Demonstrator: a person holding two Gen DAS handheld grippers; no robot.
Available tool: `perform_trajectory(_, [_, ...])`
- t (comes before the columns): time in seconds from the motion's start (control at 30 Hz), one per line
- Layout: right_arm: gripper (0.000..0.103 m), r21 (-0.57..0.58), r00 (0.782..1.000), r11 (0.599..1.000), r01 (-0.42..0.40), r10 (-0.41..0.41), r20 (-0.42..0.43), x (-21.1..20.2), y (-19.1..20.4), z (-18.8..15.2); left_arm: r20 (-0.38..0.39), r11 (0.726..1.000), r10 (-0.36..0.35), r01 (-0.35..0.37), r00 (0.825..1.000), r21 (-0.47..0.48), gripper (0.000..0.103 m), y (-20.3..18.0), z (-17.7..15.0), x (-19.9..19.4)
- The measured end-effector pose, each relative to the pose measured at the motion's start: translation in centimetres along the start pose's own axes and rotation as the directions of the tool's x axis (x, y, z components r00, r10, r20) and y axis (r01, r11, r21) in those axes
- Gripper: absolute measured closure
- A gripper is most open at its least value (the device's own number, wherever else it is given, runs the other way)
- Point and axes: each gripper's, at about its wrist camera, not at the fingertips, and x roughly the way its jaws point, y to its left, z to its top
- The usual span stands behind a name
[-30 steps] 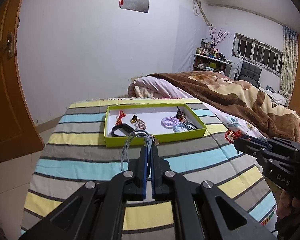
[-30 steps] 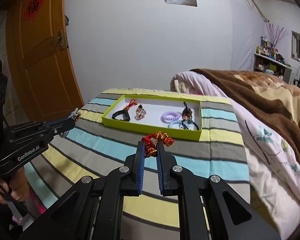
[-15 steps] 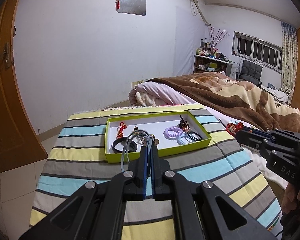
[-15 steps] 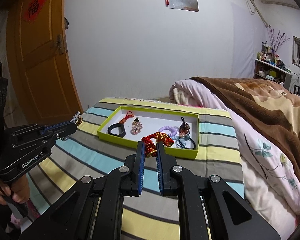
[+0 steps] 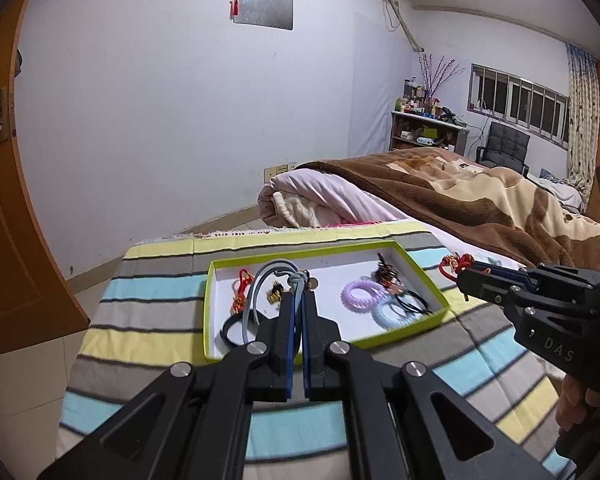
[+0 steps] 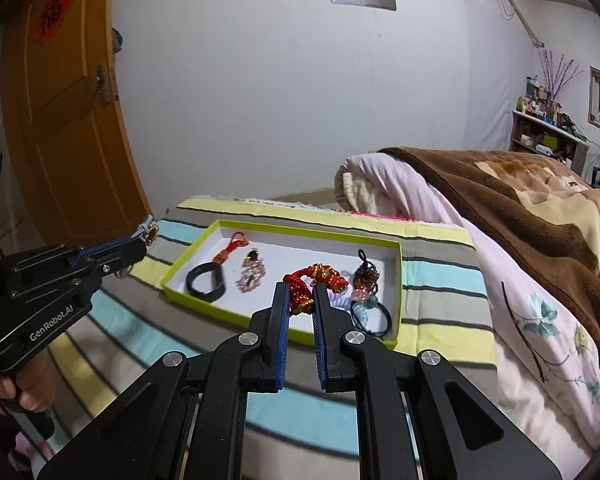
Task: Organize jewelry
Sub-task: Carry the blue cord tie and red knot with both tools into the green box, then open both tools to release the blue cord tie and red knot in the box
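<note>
A yellow-green tray point(image 5: 422, 270) point(image 6: 180, 266) lies on a striped cloth and holds several pieces: a black band point(image 6: 205, 279), a red knot charm point(image 6: 232, 246), a pink beaded piece point(image 6: 252, 274), purple point(image 5: 362, 292) and blue point(image 5: 392, 314) coil ties, and a dark tassel point(image 6: 366, 276). My left gripper point(image 5: 299, 298) is shut on a grey-blue cord bracelet point(image 5: 260, 284), held over the tray's near left part. My right gripper point(image 6: 300, 292) is shut on a red and gold knotted bracelet point(image 6: 320, 276), held over the tray's near edge.
The striped cloth point(image 5: 148, 292) covers a low table with floor point(image 5: 20, 380) to the left. A bed with a brown blanket point(image 6: 520, 200) and pink quilt point(image 6: 380, 184) lies right of the table. An orange door point(image 6: 68, 120) stands at the left.
Both grippers have moved forward toward the tray with their bracelets. The left now hangs over the tray's inside and the right reaches its near edge.
</note>
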Motion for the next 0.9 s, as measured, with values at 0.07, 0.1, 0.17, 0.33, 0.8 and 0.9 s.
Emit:
perform_trajectory(0.07, [0.092, -0.007, 1.000, 1.000, 0.004, -0.004, -0.007, 1.3, -0.1, 0.3, -0.009, 1.000, -0.005, 0.005, 1.000, -0.010, 0.100, 0.4, 0.3, 1.3])
perform_trajectory(0.1, [0.092, -0.009, 1.000, 1.000, 0.002, -0.002, -0.010, 1.9, -0.2, 0.5, -0.014, 1.000, -0.004, 0.004, 1.000, -0.015, 0.100, 0.6, 0.4, 1.9])
perform_trajectory(0.17, [0.092, -0.013, 1.000, 1.000, 0.001, -0.001, -0.023, 3.4, -0.4, 0.8, -0.025, 1.000, -0.006, 0.006, 1.000, -0.024, 0.100, 1.1, 0.7, 3.2])
perform_trajectory(0.33, [0.092, -0.016, 0.998, 1.000, -0.001, 0.000, -0.055, 6.8, -0.8, 1.5, -0.052, 0.999, 0.010, -0.011, 0.999, -0.030, 0.100, 1.7, 1.1, 6.5])
perform_trajectory(0.8, [0.092, 0.014, 0.988, 1.000, 0.005, -0.002, -0.155, 13.9, -2.5, 1.7, -0.155, 0.997, 0.037, -0.047, 0.987, -0.059, 0.100, 3.5, 0.3, 12.7])
perform_trajectory(0.9, [0.091, 0.022, 0.983, 1.000, 0.010, -0.005, -0.183, 14.9, -2.5, 1.5, -0.182, 0.997, 0.045, -0.056, 0.982, -0.055, 0.100, 3.6, -0.1, 13.6])
